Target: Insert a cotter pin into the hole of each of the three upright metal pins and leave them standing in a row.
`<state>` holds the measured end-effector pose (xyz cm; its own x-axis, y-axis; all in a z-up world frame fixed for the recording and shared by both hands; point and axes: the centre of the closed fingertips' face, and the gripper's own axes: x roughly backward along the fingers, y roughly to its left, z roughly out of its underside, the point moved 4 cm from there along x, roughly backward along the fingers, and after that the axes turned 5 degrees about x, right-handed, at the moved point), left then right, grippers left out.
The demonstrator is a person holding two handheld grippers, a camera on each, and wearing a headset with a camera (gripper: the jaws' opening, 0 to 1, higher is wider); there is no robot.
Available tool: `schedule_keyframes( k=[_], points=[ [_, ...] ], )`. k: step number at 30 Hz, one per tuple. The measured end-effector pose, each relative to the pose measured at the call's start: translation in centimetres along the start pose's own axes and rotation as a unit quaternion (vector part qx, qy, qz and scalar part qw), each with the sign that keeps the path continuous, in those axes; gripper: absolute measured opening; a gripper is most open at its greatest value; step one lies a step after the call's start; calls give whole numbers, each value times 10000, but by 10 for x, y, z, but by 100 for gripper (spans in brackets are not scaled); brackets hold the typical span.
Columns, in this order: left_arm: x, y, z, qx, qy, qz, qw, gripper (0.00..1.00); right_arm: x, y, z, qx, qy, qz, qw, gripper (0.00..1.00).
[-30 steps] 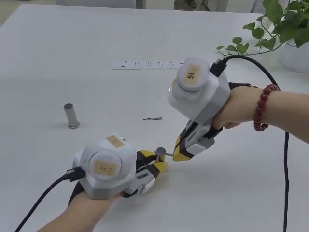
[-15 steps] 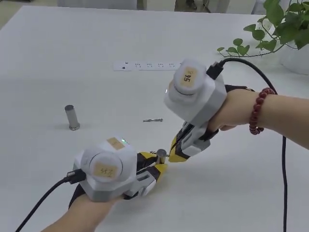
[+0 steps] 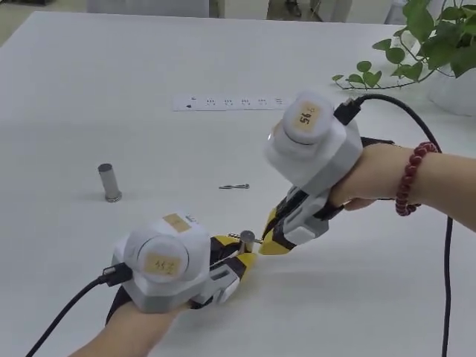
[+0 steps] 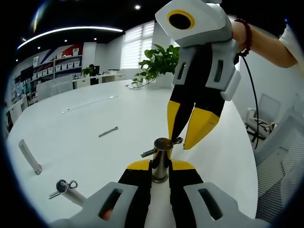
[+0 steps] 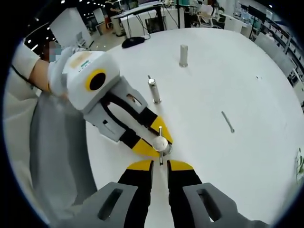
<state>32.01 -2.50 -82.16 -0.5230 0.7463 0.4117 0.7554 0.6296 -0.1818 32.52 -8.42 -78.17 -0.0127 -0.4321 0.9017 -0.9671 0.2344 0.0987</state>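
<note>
White table (image 3: 111,89), loose cotter (image 3: 234,187) lying clear; left hand-held gripper (image 4: 160,166) clamps metal pin (image 4: 162,145), right (image 5: 160,164) clamps cotter pin (image 4: 148,152).

The desk (image 3: 149,67) is wide and white, with a matte top. A white power strip (image 3: 230,100) lies flat on its far part. A leafy green plant (image 3: 435,37) in a white pot (image 3: 457,93) stands at the far right corner. In the left gripper view, a window with white blinds (image 4: 137,45) is behind the plant. Shelves (image 4: 47,61) stand along the far wall, and a curved light strip (image 4: 71,31) and small spot lamps (image 4: 137,7) shine on the dark ceiling. A mesh chair (image 4: 280,161) is beside the desk. In the right gripper view, more office furniture (image 5: 156,12) stands further in the room.
</note>
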Motion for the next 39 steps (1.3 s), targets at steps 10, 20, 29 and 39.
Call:
schedule_keyframes(
  k=[10,20,29,39],
  points=[
    [0,0,0,73,-14,-46,10000,12,-1,2,2,35,-80,75,9999,5],
    [-1,0,1,137,-32,-71,9999,12,-2,2,-2,129,-114,121,9998,5],
    [-1,0,2,185,-32,-92,9998,12,-4,4,-6,133,-158,159,9997,5],
    [-3,0,2,154,6,-87,9998,12,-7,5,-5,75,-229,141,9996,6]
  ],
)
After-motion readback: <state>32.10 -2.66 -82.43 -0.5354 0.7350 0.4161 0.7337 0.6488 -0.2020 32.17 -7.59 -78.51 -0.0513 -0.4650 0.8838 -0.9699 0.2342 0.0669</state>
